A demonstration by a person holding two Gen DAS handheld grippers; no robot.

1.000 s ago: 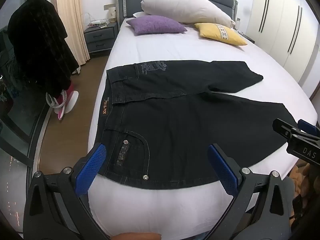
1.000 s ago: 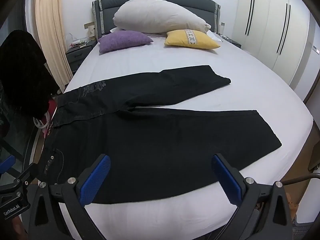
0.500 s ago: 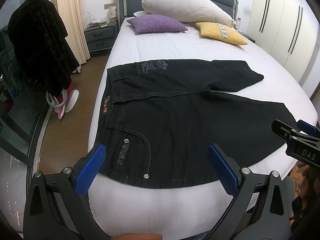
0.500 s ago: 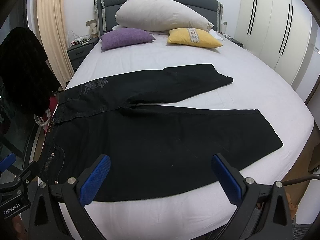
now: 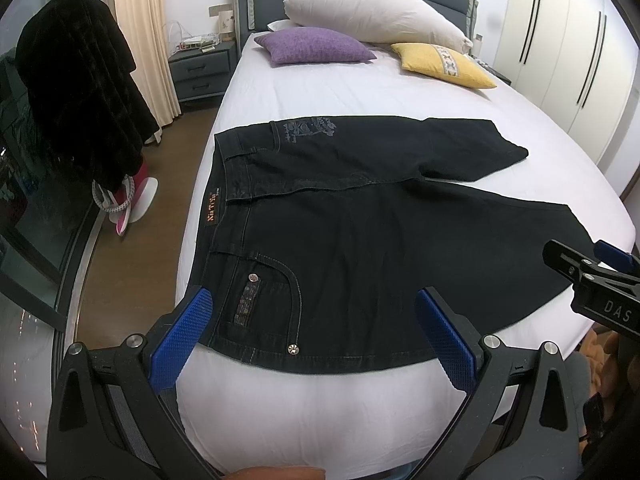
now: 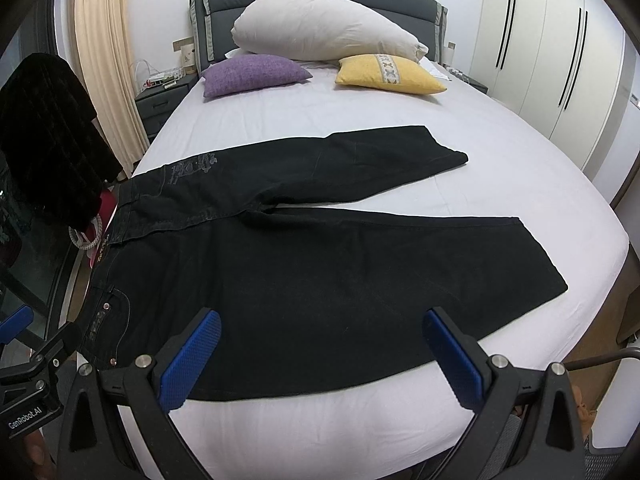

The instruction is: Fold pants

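Observation:
Black jeans (image 5: 360, 220) lie flat across the white bed (image 5: 320, 88), waistband at the left edge, both legs spread apart and pointing right; they also show in the right wrist view (image 6: 320, 272). My left gripper (image 5: 316, 328) is open and empty, hovering above the near hip pocket at the jeans' front edge. My right gripper (image 6: 322, 352) is open and empty above the near leg's front edge. The right gripper also shows at the right of the left wrist view (image 5: 592, 280), and the left gripper at the lower left of the right wrist view (image 6: 36, 360).
A large white pillow (image 6: 320, 28), a purple cushion (image 6: 252, 72) and a yellow cushion (image 6: 388, 74) lie at the headboard. A nightstand (image 5: 200, 70) and a dark coat on a stand (image 5: 76, 100) are left of the bed. White wardrobes (image 6: 560, 60) line the right wall.
Both grippers have drifted slightly closer to the jeans and stay open. The jeans have not moved.

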